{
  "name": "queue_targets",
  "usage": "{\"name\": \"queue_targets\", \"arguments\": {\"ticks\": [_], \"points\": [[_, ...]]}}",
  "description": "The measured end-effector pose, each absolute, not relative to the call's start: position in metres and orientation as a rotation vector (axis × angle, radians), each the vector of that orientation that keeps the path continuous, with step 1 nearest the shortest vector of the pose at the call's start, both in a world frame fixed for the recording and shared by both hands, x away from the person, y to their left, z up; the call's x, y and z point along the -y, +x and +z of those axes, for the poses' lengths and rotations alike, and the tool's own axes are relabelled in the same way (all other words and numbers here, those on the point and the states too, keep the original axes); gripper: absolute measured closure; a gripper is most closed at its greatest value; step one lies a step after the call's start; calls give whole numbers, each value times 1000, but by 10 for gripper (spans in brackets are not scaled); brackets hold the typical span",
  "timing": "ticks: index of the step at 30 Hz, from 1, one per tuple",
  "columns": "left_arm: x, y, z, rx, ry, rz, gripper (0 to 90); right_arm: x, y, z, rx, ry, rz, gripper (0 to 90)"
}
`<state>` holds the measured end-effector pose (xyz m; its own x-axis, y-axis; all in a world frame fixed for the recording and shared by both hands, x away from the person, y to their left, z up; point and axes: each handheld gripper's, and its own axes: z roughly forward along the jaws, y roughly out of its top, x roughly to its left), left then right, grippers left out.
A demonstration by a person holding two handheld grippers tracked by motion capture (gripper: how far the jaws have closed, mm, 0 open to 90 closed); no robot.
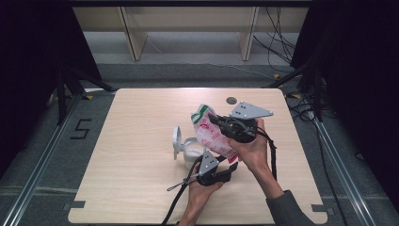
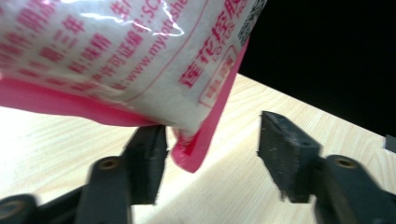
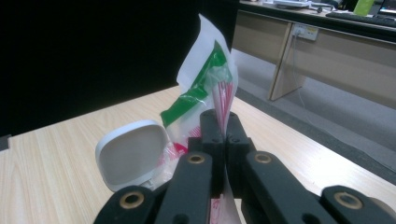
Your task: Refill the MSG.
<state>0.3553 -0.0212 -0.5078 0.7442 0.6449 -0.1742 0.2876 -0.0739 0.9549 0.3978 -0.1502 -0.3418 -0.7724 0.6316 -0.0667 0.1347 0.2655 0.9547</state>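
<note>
The bag is white with pink print, a pink edge and a green stripe; the tub is white; the desk is pale wood; the tongs are black

Black grippers, left and right, carry grey three-cornered plates, brass-ringed screws, trailing black cables.

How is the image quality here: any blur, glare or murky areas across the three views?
High view: even light on the table, surroundings dark, slightly soft. Left gripper view: the pink-and-white bag is close, with blurred print and glare streaks on its film; the left gripper has jaws apart, one smeared. Right gripper view: the right gripper and white container lid look fairly sharp against a black backdrop at left.
</note>
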Motion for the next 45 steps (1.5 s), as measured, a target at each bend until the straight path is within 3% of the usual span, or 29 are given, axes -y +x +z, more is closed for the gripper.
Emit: {"name": "queue_targets", "arguments": {"ticks": [7, 14, 36, 45], "points": [[18, 350, -507, -792, 1699, 327, 300, 163, 396, -349, -2086, 790, 1602, 900], [15, 341, -504, -792, 1709, 367, 260, 175, 395, -358, -2057, 808, 1661, 900], [3, 322, -498, -778, 1696, 352, 271, 198, 393, -386, -2062, 884, 1621, 900], [-17, 318, -492, -766, 1698, 362, 265, 232, 374, -395, -2027, 940, 1620, 900]]}}
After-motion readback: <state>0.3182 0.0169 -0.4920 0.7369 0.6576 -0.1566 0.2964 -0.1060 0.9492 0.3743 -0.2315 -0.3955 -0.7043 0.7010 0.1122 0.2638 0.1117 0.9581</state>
